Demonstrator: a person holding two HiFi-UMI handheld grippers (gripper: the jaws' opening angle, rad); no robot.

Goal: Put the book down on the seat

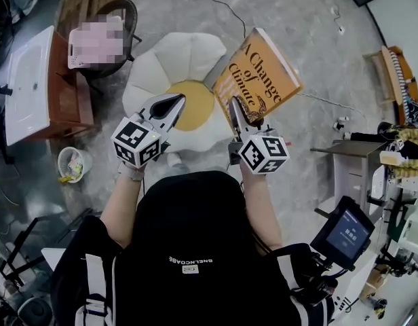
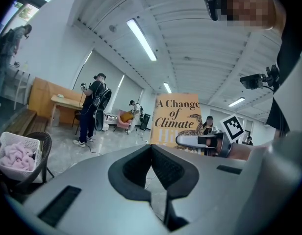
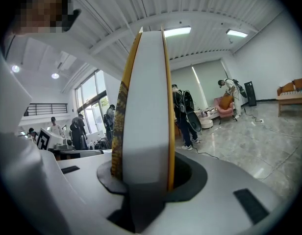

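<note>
While the right claw (image 1: 236, 109) pinches the lower edge of the orange book (image 1: 258, 73), the book stands tilted in the air, its cover titled "A Change of Climate" facing the left claw (image 1: 175, 102). That left claw is pressed together with nothing in it. Below both sits a white petal-shaped seat (image 1: 169, 58) with a yellow centre (image 1: 195, 107), on the floor (image 1: 297, 19).
</note>
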